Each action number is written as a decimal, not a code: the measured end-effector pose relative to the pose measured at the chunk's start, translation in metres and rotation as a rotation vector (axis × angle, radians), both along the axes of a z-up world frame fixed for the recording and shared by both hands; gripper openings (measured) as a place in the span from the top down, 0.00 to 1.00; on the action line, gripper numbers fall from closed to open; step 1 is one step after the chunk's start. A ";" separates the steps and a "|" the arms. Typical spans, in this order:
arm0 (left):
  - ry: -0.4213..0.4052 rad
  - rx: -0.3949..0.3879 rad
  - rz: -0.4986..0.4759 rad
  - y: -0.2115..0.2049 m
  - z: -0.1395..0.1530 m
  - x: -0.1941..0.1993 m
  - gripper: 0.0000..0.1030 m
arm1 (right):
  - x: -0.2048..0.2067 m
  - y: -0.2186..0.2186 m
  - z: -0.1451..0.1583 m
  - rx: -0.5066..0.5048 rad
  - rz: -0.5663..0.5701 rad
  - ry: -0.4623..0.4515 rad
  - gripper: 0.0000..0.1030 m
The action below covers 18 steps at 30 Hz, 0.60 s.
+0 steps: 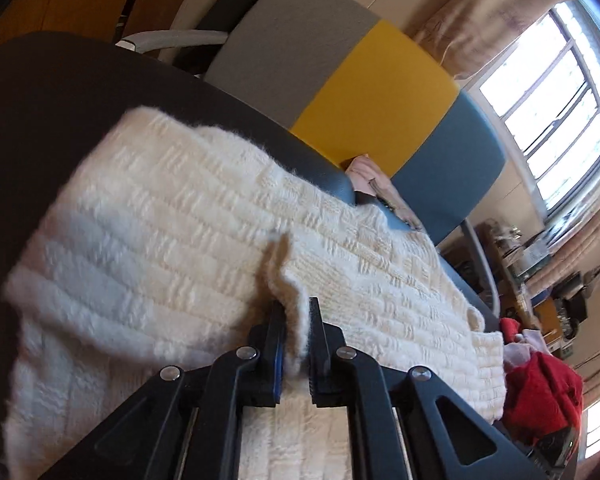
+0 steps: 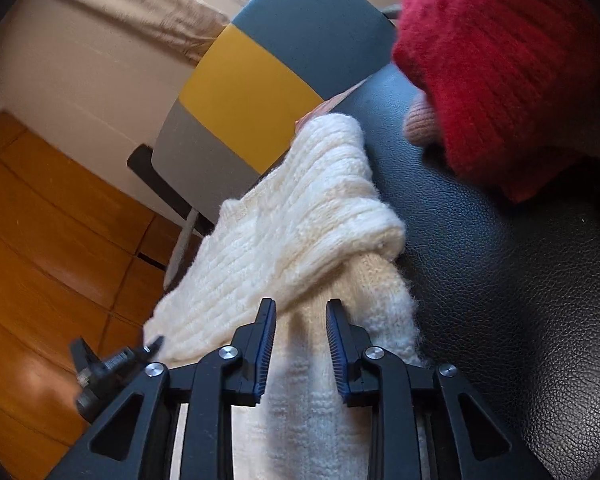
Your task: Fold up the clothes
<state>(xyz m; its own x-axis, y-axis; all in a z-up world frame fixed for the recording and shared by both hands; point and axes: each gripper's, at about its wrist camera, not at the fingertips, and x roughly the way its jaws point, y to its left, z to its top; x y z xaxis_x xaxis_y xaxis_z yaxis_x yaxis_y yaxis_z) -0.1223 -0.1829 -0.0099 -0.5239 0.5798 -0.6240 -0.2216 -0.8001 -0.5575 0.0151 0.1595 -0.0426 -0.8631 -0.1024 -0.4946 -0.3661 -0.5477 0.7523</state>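
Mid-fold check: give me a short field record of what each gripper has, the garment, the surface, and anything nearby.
garment: white knit sweater, spread across the table
surface: dark leather-textured table
left gripper: fingers pinched shut on a raised fold of the sweater
right gripper: fingers astride a bunched part of the sweater, a gap showing on each side, not clamped
nearby: red knit garment on the table past the sweater; grey, yellow and blue chair behind the table
floor: wood
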 end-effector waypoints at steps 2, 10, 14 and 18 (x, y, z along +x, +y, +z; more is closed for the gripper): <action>0.007 0.055 0.011 -0.005 -0.006 0.003 0.90 | -0.003 0.009 -0.001 -0.072 -0.015 -0.003 0.69; 0.020 0.048 0.015 -0.005 -0.007 0.005 0.92 | -0.013 0.038 0.015 -0.039 -0.148 -0.041 0.93; 0.029 0.033 0.019 -0.004 -0.008 0.006 0.92 | -0.014 0.029 0.010 0.089 -0.109 -0.148 0.95; 0.020 0.063 0.023 -0.004 -0.010 0.005 0.90 | -0.004 0.025 0.022 0.135 -0.061 -0.163 0.78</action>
